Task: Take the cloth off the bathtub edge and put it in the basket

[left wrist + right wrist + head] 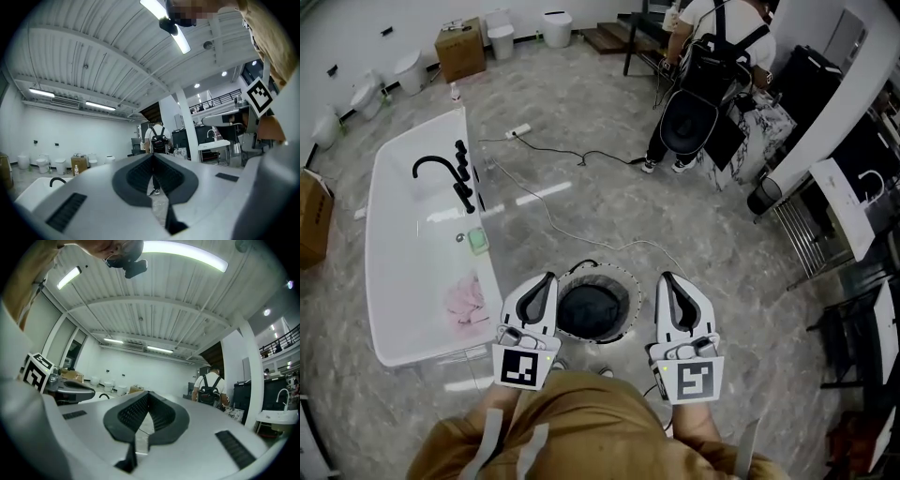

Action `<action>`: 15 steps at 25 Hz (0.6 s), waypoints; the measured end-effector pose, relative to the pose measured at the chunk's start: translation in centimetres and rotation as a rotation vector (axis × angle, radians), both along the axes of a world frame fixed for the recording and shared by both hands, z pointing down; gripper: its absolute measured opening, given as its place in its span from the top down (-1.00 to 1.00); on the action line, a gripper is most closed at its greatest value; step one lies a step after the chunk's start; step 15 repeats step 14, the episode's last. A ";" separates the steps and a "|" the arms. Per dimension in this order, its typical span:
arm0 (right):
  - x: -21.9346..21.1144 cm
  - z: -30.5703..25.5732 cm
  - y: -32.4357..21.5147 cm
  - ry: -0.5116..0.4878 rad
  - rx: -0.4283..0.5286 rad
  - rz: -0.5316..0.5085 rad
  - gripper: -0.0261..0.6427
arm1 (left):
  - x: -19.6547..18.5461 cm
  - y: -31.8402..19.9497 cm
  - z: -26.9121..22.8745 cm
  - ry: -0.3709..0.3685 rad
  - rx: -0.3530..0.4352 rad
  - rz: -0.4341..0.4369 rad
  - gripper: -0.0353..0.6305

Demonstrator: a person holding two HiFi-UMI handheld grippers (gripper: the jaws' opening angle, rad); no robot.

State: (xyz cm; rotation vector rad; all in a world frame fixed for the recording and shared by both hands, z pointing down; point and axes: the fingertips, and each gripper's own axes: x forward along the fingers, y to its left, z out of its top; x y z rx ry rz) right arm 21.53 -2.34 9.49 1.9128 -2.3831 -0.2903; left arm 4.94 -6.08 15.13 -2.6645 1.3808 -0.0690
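A pink cloth (467, 300) lies crumpled at the near end of the white bathtub (394, 281), by its right edge. A round basket (592, 306) with a white rim and black lining stands on the floor just right of the tub. My left gripper (546, 279) hovers between tub and basket, its jaws shut and empty. My right gripper (667, 278) hangs at the basket's right side, also shut on nothing. Both point level: the left gripper (152, 157) and right gripper (147, 393) views look across the room, so neither shows cloth or basket.
A black faucet (445, 169) and a green soap dish (478, 241) sit on the tub rim. A white cable (562, 220) snakes over the marble floor. A person with a backpack (712, 84) stands at the back right beside dark racks (853, 281). Cardboard boxes (459, 47) line the back wall.
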 end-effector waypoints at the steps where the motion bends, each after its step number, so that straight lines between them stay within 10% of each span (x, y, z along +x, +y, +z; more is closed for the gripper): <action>1: -0.1 -0.1 0.0 0.002 0.001 0.000 0.91 | 0.1 -0.1 -0.1 0.006 0.001 0.003 0.88; 15: -0.3 0.3 -1.3 -0.004 -0.022 0.004 0.91 | -0.2 -1.1 0.1 0.028 -0.019 -0.005 0.88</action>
